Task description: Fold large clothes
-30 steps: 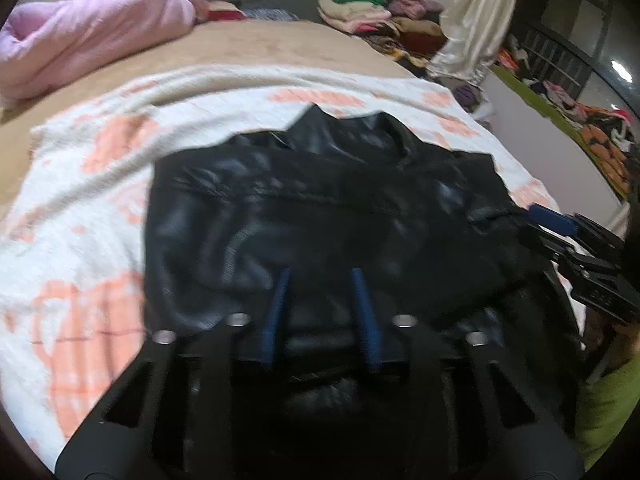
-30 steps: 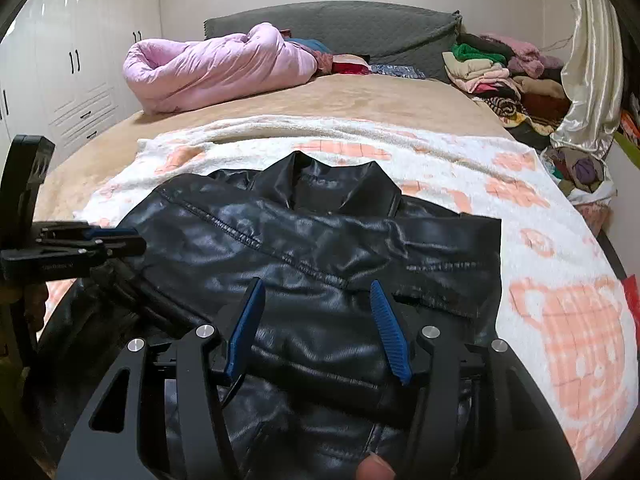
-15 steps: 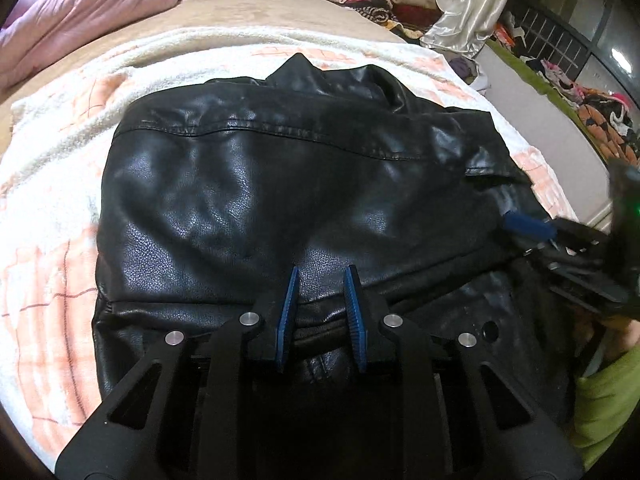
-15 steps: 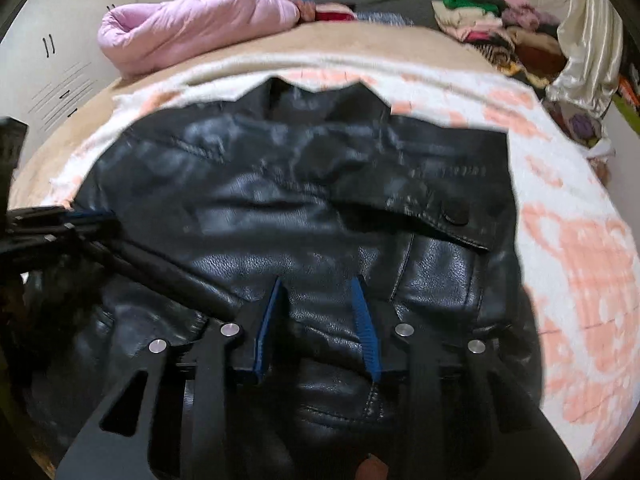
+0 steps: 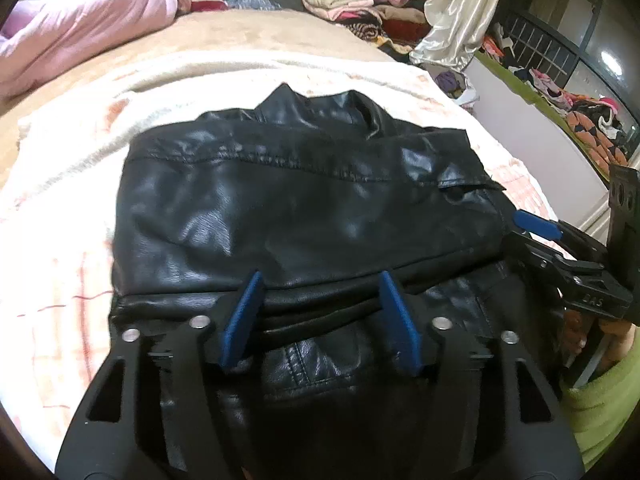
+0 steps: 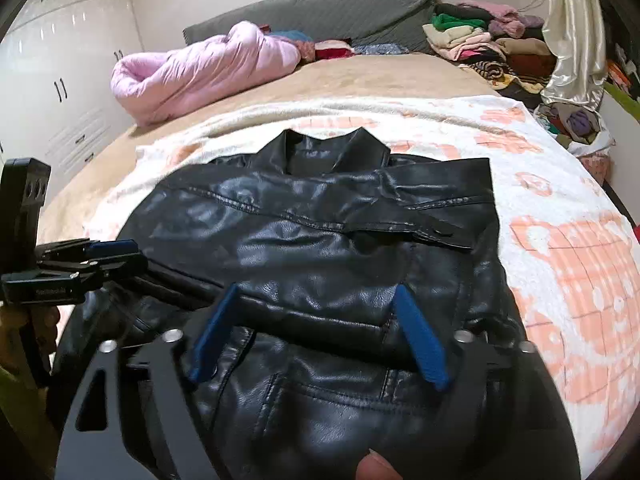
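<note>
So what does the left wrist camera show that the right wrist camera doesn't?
Only the left wrist view shows the dark shelving with clothes along the right wall, a green sleeve, and the right tongs from the side.

Only the right wrist view shows the white wardrobe, most of the grey headboard, and the left tongs from the side.

Both show the black leather jacket folded on the peach-patterned blanket, the pink quilt, the clothes pile and the cream curtain. Both tongs have just been opening, straddling the folded edge without pinching it.
</note>
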Demonstrator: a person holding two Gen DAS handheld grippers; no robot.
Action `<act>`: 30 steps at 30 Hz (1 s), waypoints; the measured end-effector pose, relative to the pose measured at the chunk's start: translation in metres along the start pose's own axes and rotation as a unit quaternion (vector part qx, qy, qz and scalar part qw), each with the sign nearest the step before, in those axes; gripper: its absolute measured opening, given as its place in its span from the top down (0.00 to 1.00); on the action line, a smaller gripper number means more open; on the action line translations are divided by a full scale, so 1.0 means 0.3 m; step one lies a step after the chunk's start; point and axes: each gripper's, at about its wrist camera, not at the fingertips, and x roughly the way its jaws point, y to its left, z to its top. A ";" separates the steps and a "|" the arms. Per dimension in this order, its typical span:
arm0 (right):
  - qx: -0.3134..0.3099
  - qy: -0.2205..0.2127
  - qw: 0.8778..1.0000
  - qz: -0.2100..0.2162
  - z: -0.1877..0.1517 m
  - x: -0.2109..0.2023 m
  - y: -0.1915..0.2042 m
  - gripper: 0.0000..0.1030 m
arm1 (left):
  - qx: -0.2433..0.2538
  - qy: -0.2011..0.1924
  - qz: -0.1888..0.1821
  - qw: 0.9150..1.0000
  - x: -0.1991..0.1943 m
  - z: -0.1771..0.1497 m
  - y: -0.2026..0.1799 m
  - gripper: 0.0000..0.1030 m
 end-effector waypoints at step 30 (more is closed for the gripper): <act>-0.007 -0.040 0.999 -0.008 -0.034 -0.226 0.055 0.04 | -0.020 -0.059 0.073 0.995 -0.237 -0.058 -0.025 0.09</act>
